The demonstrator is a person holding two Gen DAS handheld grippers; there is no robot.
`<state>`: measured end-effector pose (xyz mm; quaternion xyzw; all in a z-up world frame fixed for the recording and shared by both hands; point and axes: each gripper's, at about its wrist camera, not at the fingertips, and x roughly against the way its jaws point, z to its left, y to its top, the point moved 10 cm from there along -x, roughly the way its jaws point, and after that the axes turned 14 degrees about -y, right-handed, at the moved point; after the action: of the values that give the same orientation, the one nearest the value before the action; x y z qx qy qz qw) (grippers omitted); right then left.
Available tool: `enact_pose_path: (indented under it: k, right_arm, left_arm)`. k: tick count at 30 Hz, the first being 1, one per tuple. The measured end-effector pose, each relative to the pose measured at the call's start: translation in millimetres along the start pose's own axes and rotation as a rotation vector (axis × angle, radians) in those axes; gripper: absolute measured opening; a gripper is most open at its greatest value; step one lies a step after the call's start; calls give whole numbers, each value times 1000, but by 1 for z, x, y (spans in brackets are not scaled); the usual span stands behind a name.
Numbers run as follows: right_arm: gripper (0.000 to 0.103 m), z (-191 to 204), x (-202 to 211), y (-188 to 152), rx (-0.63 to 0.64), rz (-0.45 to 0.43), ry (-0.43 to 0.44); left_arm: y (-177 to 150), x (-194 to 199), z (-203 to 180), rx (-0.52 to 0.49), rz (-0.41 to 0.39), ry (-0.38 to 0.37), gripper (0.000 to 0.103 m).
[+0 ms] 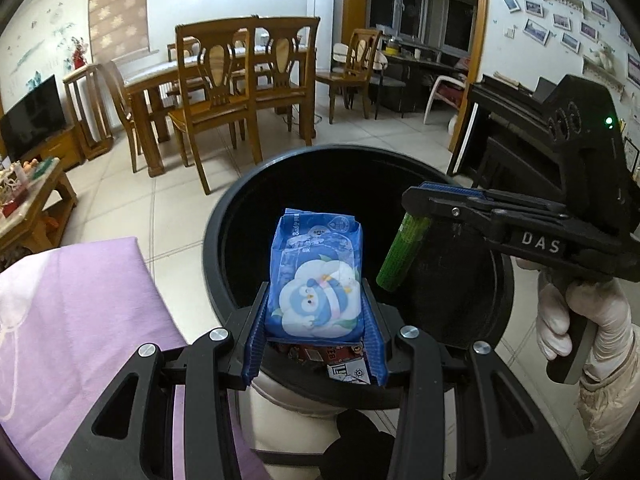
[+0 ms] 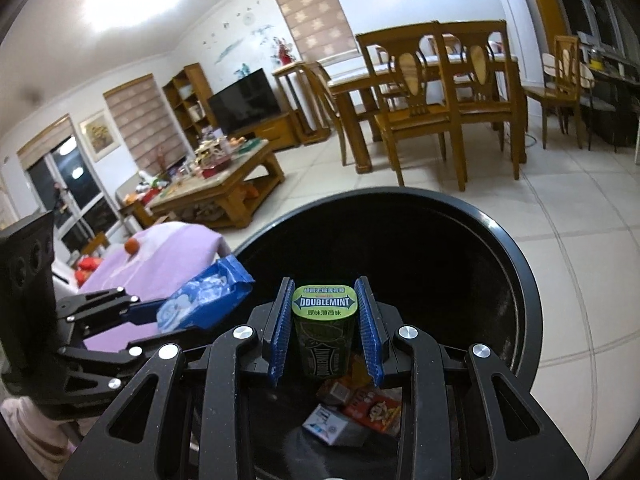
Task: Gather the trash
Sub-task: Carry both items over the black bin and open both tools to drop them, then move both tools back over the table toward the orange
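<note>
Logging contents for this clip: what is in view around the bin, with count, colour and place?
Trash bin: one, black, on the tiled floor below both grippers.
Tissue pack: one, blue with a cartoon penguin, over the bin.
Doublemint gum bottle: one, green, over the bin.
Discarded boxes: several, red and white, at the bin's bottom.
Cloth: one, purple, left of the bin.
Dining chairs: several, wooden, behind.
Coffee table: one, wooden, cluttered.
Television: one, black, far wall.
Left gripper: clamping the pack.
Right gripper: clamping the bottle.
Gloved hand: white, holding the right gripper.
</note>
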<state>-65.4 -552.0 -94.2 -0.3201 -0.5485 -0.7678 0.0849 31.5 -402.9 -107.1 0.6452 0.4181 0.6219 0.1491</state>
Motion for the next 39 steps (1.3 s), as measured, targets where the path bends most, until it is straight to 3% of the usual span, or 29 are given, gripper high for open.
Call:
enact_pose_path:
  k: [12,15,17,18,20,25,28,32,39]
  right_arm:
    - [32,-8,-13,-9,-15,38,0]
    - [32,-6,-14,-11,-12,43,2]
    - [32,-5,-14,-12,-9,44,1]
    - [33,-3,-13,-12,-10,44,4]
    - [45,0,-9,-10,-17,36,12]
    - [49,8,-3,-7,-13,19,17]
    - [57,16,0,-6,-7,10,22]
    - [58,33,3,-4,7,5,31]
    - [64,94,-1,4,71,16,76]
  left_arm:
    - [-3,-14,-5,-13,44,8,44]
    - [0,-9,-8,-20,26,15,54]
    - [5,-8,-10,-29,11,26,72]
    - [8,-3,-12,-41,-7,37,75]
    - [10,3,-15,-57,-29,46,84]
    - [11,19,-21,-70,-65,51,86]
    - [11,33,-22,-74,-98,65,95]
    - [9,53,-16,-59,-134,84,96]
    - [-9,95,18,24,-189,130,98]
